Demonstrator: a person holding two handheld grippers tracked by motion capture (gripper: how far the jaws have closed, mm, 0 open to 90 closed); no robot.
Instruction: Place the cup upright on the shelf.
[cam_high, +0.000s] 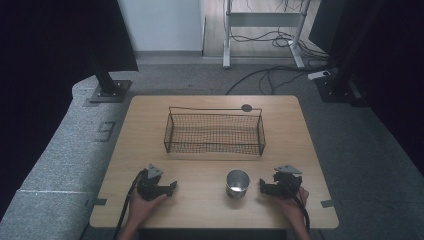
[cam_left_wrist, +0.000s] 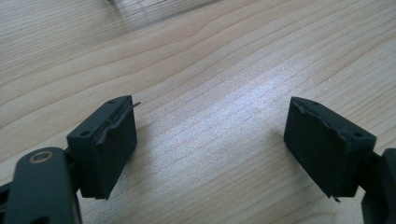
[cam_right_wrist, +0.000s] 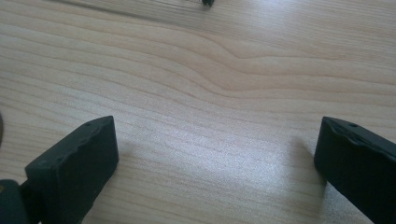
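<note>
- high view: both hands come in from the bottom edge, each resting a hand-held gripper on the near part of the wooden surface (cam_high: 210, 170); the left hand-held gripper (cam_high: 172, 187) sits at the left, the right hand-held gripper (cam_high: 261, 186) at the right, well apart.
- a metal cup (cam_high: 237, 183) stands upright between them, nearer the right one and touching neither.
- a black wire basket (cam_high: 215, 132) sits farther back, near the middle of the surface, with a small dark round disc (cam_high: 246, 107) just behind its far right corner.
- left gripper view: the left hand-held gripper (cam_left_wrist: 210, 140) has its jaws spread wide, with bare wood grain between them.
- right gripper view: the right hand-held gripper (cam_right_wrist: 217, 158) is likewise spread wide over bare wood, gripping nothing.
</note>
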